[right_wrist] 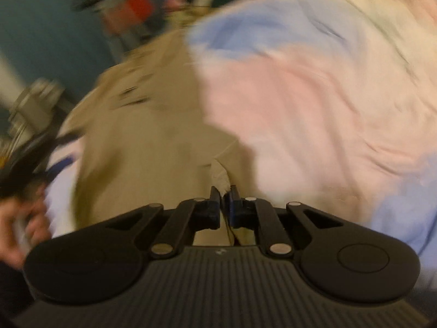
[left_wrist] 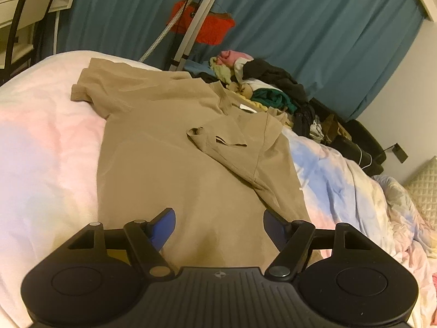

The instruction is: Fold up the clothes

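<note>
A tan T-shirt [left_wrist: 174, 147] is laid flat on the bed [left_wrist: 46, 147], long axis running near to far, collar far, right sleeve folded inward. The left gripper [left_wrist: 218, 218] is held wide above the near hem; the right gripper [right_wrist: 224, 195] is clamped on a hem corner.

left wrist: above shirt [left_wrist: 174, 147], facing curtain [left_wrist: 300, 27] | right wrist: close, blurred | shared: shirt

right gripper [right_wrist: 224, 191] pinching tan shirt [right_wrist: 142, 147], blurred
</note>
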Available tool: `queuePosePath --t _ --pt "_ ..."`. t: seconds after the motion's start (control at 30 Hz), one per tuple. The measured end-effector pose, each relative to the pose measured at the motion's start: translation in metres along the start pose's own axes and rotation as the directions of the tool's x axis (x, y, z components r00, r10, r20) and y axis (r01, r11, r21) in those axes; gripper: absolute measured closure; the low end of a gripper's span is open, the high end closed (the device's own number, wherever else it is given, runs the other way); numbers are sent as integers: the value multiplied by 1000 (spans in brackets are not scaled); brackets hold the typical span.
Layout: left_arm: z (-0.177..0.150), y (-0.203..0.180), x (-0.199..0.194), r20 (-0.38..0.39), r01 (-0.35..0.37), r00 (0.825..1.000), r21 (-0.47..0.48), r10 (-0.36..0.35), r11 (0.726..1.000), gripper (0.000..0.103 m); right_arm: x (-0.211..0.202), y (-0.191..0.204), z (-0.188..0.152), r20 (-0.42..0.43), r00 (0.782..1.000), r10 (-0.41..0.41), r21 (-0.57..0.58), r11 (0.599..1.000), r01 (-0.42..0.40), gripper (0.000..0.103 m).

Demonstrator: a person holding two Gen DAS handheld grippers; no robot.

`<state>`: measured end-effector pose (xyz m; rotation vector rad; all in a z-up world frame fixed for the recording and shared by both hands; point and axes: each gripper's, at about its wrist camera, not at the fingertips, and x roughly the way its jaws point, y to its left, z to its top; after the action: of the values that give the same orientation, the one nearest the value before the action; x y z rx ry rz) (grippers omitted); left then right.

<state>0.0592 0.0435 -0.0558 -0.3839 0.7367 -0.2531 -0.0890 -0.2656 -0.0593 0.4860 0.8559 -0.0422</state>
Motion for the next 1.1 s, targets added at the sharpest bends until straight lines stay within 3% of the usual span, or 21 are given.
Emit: queuePosePath --t 0.1,0.3,0.43,0.57,0.6,0.63,0.67,0.7,0.73,0.83,0.93,1.03,1.1 --pt "2 3 -6 14 3 1000 -21 -3 1000 30 -8 49 -16 15 998 64 -203 977 -59 95" --pt "2 6 -10 20 -8 1000 -39 9 999 30 16 115 -58 -58 993 101 -506 855 -116 95" --pt "0 7 -9 5 -10 1000 -40 10 999 30 57 117 -73 -152 987 45 -541 832 -121 95" --pt "-2 7 -5 -20 9 1000 -42 -10 999 30 67 102 -68 -212 976 37 -478 867 -137 92" --pt "-3 8 -3 -27 17 999 -44 -18 999 30 66 100 -64 -227 973 45 -468 871 -150 88" --pt "-3 7 -2 -32 24 999 -47 -26 999 30 64 99 -61 -233 971 46 -465 872 -153 76" --pt "-4 7 0 -36 31 999 -50 -33 998 30 57 99 -58 -223 973 55 -459 875 -154 66" --pt "-4 6 1 -38 38 998 -53 -40 998 30 50 99 -54 -211 975 64 -453 878 -156 41" --pt "-4 5 3 -40 44 998 -56 -47 997 29 41 100 -50 -188 978 87 -439 883 -163 25" --pt "-6 2 12 -42 65 997 -60 -67 996 27 25 97 -26 -97 984 149 -408 896 -176 21" --pt "-7 -2 34 -69 74 995 -66 -78 995 27 24 91 9 53 990 132 -359 927 -105 21" --pt "-5 -8 61 -93 67 993 -69 -73 995 27 36 77 40 205 976 69 -226 974 -21 21" --pt "-1 -9 81 -91 50 994 -73 -56 996 27 47 63 51 289 956 48 -131 991 -11 21"
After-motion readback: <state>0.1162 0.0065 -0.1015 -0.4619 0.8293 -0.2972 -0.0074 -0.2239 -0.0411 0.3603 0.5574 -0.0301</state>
